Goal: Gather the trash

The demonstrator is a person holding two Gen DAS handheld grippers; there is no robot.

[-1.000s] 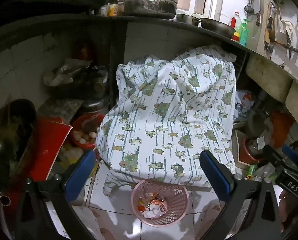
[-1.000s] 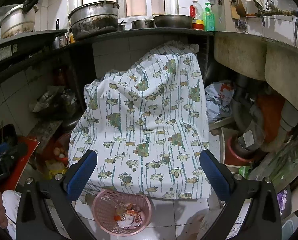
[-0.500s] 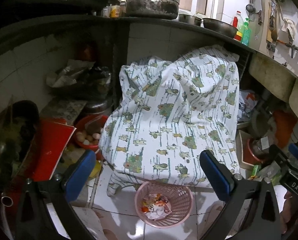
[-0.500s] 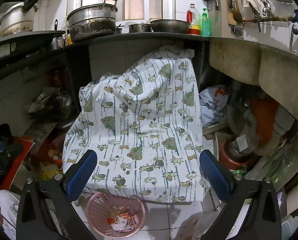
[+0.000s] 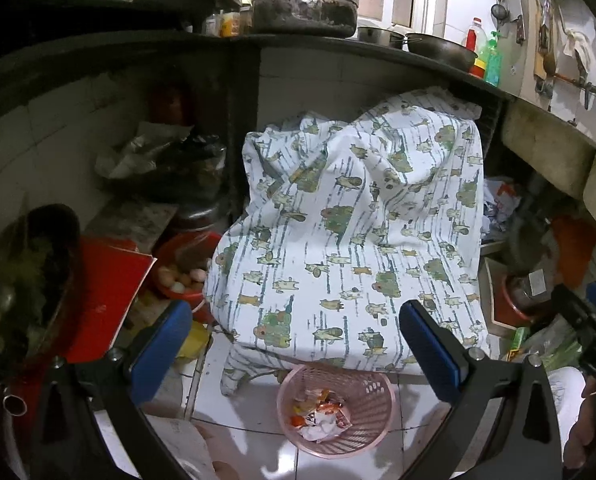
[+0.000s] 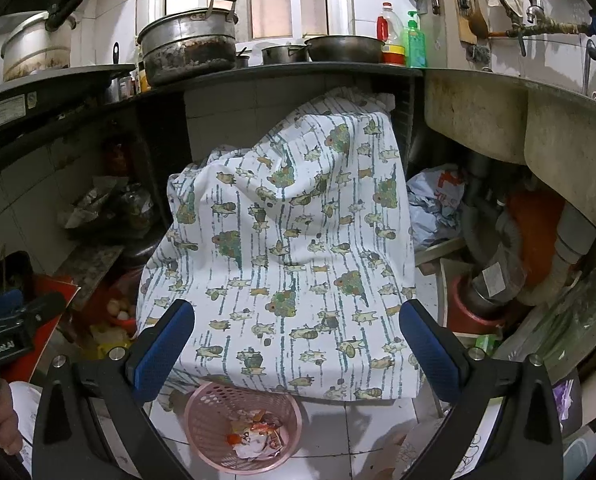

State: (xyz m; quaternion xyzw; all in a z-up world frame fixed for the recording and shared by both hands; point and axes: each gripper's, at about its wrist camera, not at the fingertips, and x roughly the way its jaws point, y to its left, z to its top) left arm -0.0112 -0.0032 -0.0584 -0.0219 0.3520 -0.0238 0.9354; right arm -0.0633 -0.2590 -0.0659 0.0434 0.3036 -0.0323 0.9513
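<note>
Below, pink basket (image 5: 372, 436), patterned cloth (image 5: 362, 232) overhanging

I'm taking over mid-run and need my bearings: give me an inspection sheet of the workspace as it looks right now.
Surface: white tiled floor under a dark counter.
Job's things: pink basket on the floor in front of the draped cloth, with wrappers inside.
Clutter: patterned cloth draped over something hidden; red bowl of eggs to its left; crumpled plastic bag to its right.
Grippers: left gripper and right gripper both above the basket, jaws wide apart, holding nothing.
Cables: nothing seen.
Surroundings: large blackened pot, green soap bottle, sink basin with drain pipes below.
</note>
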